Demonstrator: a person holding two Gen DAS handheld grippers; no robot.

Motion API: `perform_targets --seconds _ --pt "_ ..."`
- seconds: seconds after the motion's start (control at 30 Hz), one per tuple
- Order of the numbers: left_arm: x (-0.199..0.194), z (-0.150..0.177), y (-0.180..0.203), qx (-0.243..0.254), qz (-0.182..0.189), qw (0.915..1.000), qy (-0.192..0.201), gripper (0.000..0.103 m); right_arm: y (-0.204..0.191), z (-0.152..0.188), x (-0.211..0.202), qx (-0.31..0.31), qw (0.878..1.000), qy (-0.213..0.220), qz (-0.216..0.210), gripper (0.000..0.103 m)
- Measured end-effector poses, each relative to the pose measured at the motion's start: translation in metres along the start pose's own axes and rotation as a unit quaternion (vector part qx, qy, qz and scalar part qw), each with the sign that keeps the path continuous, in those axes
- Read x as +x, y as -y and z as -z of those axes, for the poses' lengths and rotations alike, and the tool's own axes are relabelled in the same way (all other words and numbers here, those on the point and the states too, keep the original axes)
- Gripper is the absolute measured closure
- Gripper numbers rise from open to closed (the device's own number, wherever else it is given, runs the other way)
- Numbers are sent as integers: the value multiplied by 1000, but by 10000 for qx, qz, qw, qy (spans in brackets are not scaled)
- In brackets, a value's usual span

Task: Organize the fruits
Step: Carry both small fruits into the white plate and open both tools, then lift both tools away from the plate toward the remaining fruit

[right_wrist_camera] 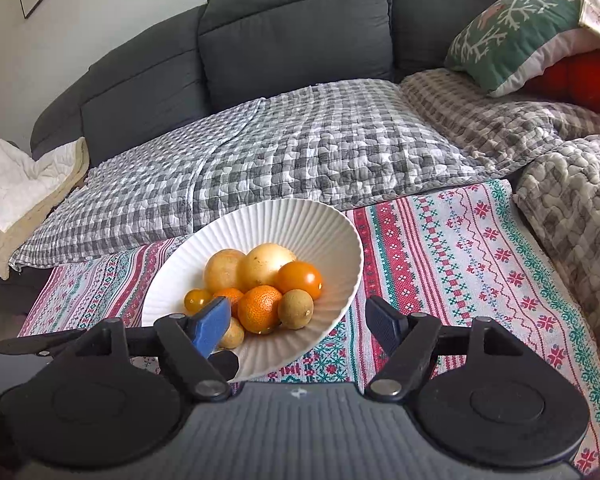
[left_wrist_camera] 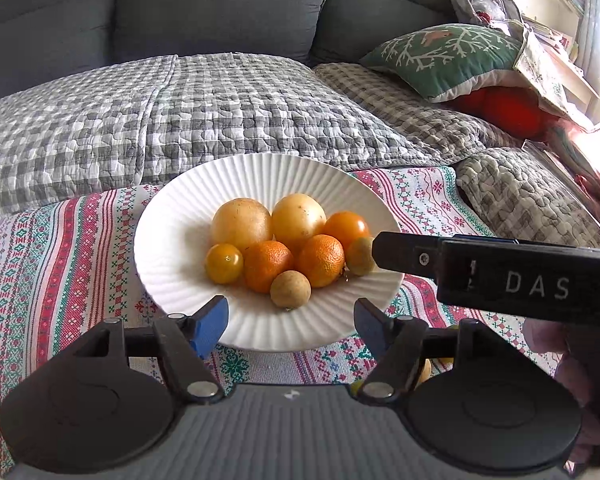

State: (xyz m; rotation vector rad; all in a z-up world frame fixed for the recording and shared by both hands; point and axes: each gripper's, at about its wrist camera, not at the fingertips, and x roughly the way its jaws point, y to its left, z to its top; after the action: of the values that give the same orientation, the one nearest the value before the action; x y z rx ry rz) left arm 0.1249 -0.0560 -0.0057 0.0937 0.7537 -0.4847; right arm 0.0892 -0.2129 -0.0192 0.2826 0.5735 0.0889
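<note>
A white ribbed plate point(left_wrist_camera: 172, 240) point(right_wrist_camera: 324, 232) on a patterned cloth holds several fruits: two large pale yellow ones point(left_wrist_camera: 242, 222), two oranges point(left_wrist_camera: 320, 260) point(right_wrist_camera: 259, 308), yellow and orange tomatoes point(left_wrist_camera: 223, 263) point(right_wrist_camera: 300, 278) and small brownish round fruits point(left_wrist_camera: 290, 289) point(right_wrist_camera: 295, 308). My left gripper point(left_wrist_camera: 290, 320) is open and empty at the plate's near rim. My right gripper point(right_wrist_camera: 300, 320) is open and empty over the plate's near right side; its black body point(left_wrist_camera: 500, 276) shows at the right of the left wrist view. A small yellow fruit point(left_wrist_camera: 424, 372) lies on the cloth under the left gripper.
The patterned red, green and white cloth point(right_wrist_camera: 460, 248) covers the table. Behind it is a grey sofa point(right_wrist_camera: 292, 36) with checked quilts point(right_wrist_camera: 300, 152), a green snowflake cushion point(left_wrist_camera: 444, 56) and a red cushion point(left_wrist_camera: 504, 108). A folded beige blanket point(right_wrist_camera: 20, 184) lies at far left.
</note>
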Motion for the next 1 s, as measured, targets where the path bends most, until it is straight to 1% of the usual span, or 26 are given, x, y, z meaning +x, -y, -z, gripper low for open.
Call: perform_targets --seconds 0.03,0.1,0.27,0.47,0.53,0.7,0.83,1.0 --pt "-4 1 0 9 -22 10000 0 37 0 0 -3 0 10000 1 -2 24" --pt "-11 3 0 34 -86 10000 -1 32 -1 -1 -10 -3 10000 -1 16 20" --pt "-30 12 3 108 -195 9997 -62 27 -5 2 -27 -138 9997 -92 152 13" --pt "-50 22 6 197 -326 9992 -150 20 -8 7 -44 -260 9991 -155 285 7" --pt "-56 26 6 205 -367 9989 -193 17 -8 9 -48 -288 9988 -183 338 6" --pt "-69 35 3 157 -435 9985 -307 14 -8 15 -55 -387 9976 -292 491 4" --pt "-75 42 -2 61 -559 9977 -373 12 -9 21 -57 -497 9957 -418 665 3" --pt "-73 53 -8 -133 -661 9953 -697 12 -8 25 -58 -527 9916 -707 945 3"
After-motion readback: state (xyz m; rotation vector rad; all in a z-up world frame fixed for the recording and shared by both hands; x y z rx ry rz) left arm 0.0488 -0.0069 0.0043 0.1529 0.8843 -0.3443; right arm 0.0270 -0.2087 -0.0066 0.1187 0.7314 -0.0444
